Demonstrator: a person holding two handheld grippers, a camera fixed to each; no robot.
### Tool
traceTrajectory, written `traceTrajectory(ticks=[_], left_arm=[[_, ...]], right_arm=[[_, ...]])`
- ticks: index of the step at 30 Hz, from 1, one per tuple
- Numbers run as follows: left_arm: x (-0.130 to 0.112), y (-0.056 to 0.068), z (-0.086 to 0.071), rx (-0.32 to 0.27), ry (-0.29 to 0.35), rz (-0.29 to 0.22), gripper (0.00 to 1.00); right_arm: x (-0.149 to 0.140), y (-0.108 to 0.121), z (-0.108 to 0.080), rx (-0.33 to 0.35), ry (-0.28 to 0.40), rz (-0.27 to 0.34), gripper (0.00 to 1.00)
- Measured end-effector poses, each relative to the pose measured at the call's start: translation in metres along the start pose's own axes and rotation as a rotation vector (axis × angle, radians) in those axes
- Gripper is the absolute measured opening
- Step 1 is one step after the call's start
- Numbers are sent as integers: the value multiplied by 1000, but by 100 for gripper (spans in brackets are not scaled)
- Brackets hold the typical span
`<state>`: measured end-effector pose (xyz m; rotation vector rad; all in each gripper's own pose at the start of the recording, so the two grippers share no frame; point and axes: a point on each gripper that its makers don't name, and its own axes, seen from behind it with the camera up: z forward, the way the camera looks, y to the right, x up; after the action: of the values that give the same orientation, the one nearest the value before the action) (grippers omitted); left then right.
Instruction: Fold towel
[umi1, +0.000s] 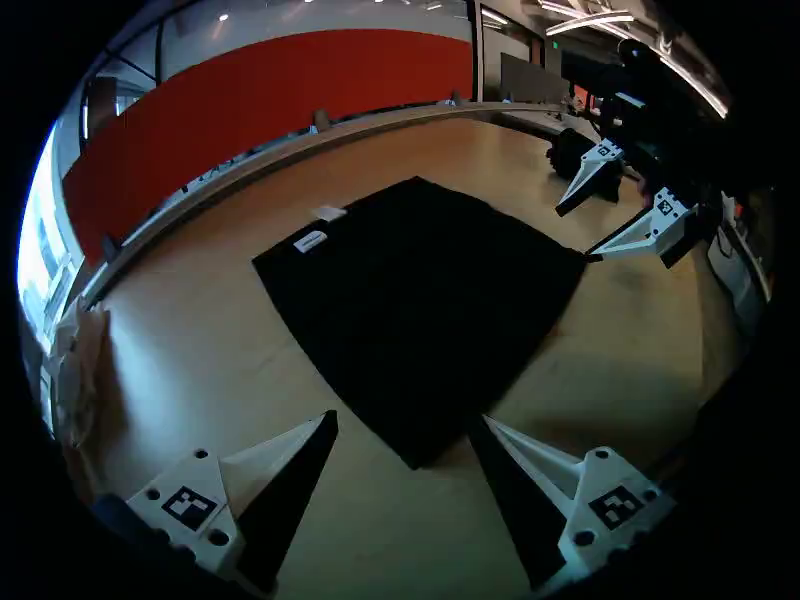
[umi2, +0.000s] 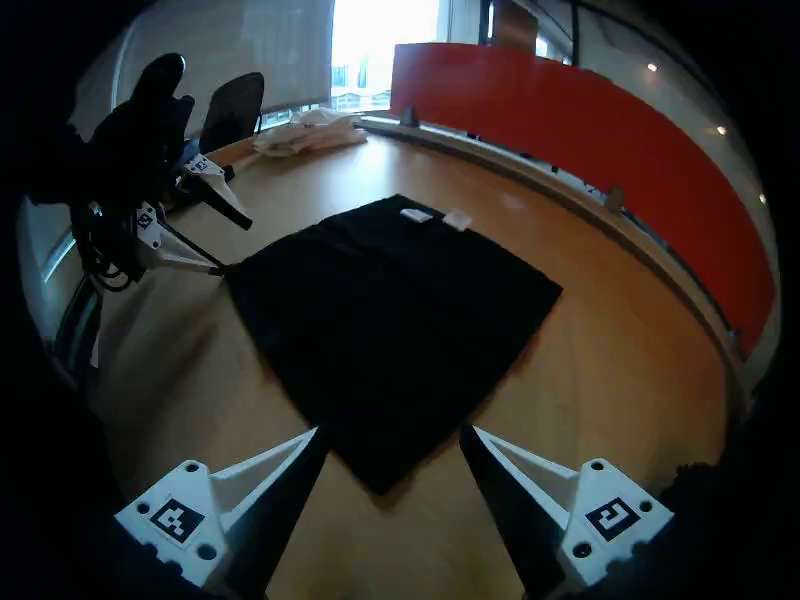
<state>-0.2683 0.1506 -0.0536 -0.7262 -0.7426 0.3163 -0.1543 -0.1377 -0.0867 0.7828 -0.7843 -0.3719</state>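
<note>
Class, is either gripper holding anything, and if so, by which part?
Nothing is held. The left gripper and right gripper are both open, each straddling a corner of the black towel.

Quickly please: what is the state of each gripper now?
Left gripper: open, towel corner between its fingers, not gripped.
Right gripper: open, towel corner between its fingers, not gripped.

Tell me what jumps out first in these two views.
A black towel lies spread flat in the middle of the pale wooden table. The left gripper and right gripper each stand open at a different corner of it. A long red wall panel runs behind the table's far edge.
</note>
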Motion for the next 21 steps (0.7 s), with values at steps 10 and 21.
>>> traceTrajectory(ticks=[10,21], left_arm=[[-13,9,7,-44,-50,-20,96],[-24,9,13,-49,-92,-17,96]], right_arm=[[-21,1,6,14,-47,2,100],[-27,0,10,26,-64,-8,97]])
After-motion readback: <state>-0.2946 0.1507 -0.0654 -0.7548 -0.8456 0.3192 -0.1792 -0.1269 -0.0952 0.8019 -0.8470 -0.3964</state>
